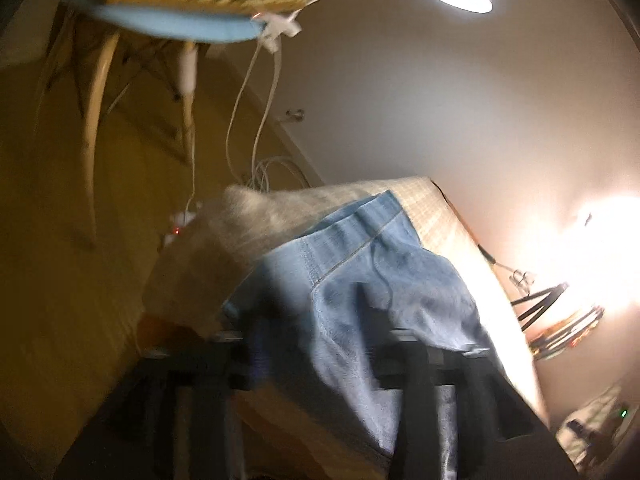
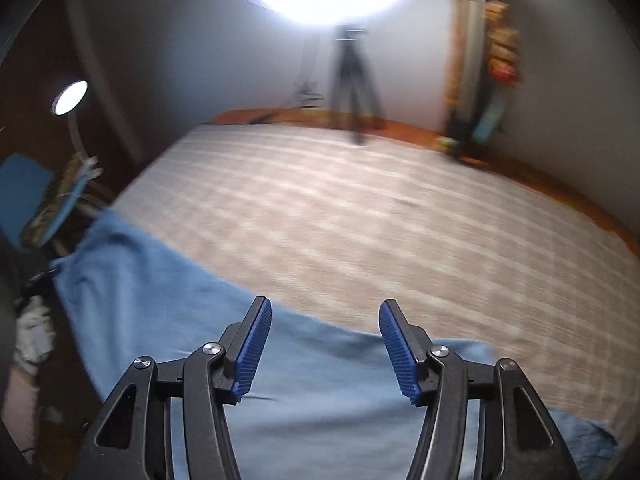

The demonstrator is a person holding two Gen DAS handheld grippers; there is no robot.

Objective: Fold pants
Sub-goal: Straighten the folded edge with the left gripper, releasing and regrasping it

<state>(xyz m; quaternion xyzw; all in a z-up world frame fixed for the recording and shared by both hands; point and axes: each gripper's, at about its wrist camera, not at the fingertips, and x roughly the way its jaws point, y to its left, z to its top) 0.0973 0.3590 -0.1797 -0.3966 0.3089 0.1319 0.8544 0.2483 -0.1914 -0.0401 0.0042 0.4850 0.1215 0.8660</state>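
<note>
The right gripper [image 2: 324, 346], filling the bottom of its view, is a black moulded plastic frame with curved outer arms, each pierced by a triangular cutout. Four round silver screws [image 2: 212, 347] mark the pivots along its top. Its two fingers [image 2: 253, 350] carry bright blue ribbed pads with fine horizontal grooves. The left gripper [image 1: 320, 360], at the lower middle of its own view, shows only as blurred, dark black bars and struts, its fingers hidden behind cloth.

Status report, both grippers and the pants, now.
Right gripper open above pants. Left gripper draped in denim, state unclear. Bed ahead.
</note>
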